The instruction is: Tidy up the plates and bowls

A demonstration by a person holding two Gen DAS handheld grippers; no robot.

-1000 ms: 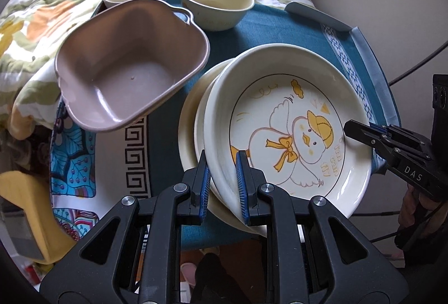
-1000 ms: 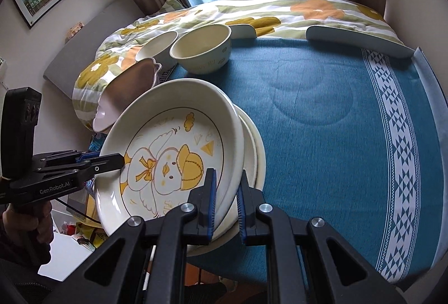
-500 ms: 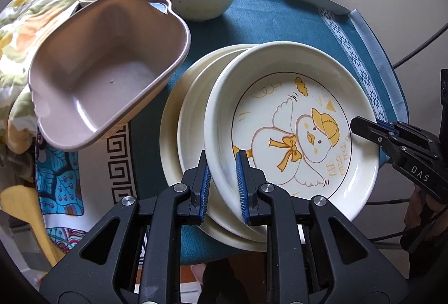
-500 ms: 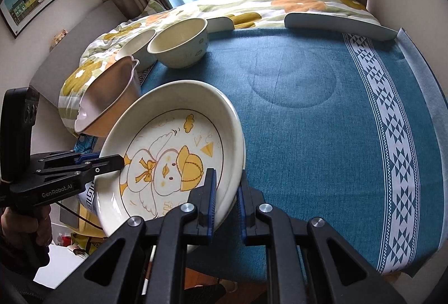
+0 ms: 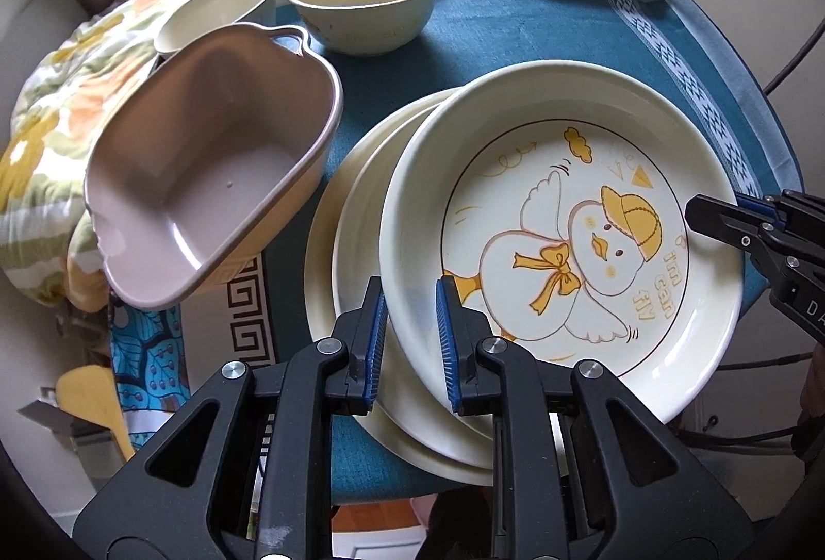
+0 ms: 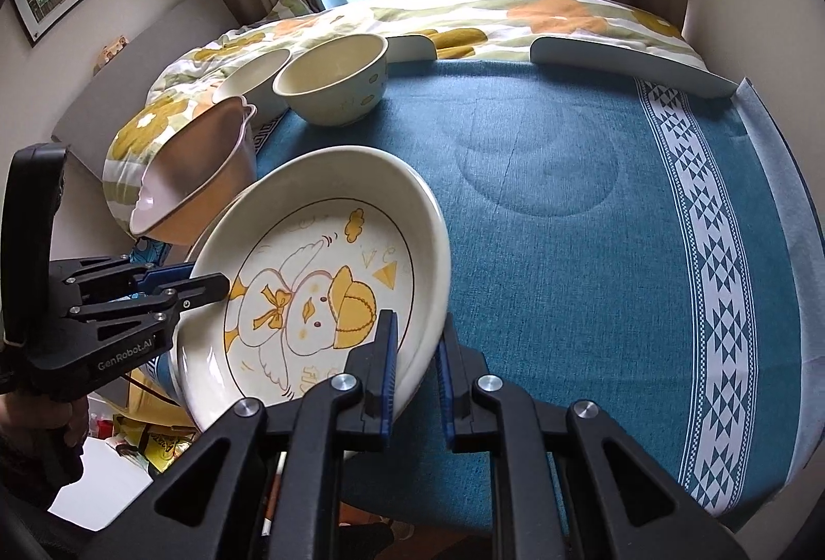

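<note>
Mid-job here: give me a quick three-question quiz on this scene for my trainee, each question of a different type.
1. True or false: the left gripper and the right gripper both clamp the rim of the cream ceramic plate with the yellow duck drawing.
2. Multiple choice: what lies just beneath the duck plate? A) a wooden tray B) a stack of plain cream plates C) a glass lid
3. Fill in: the pink-brown square dish with handles sits ___, not level.

Key: 1 true; 2 B; 3 tilted.
</note>
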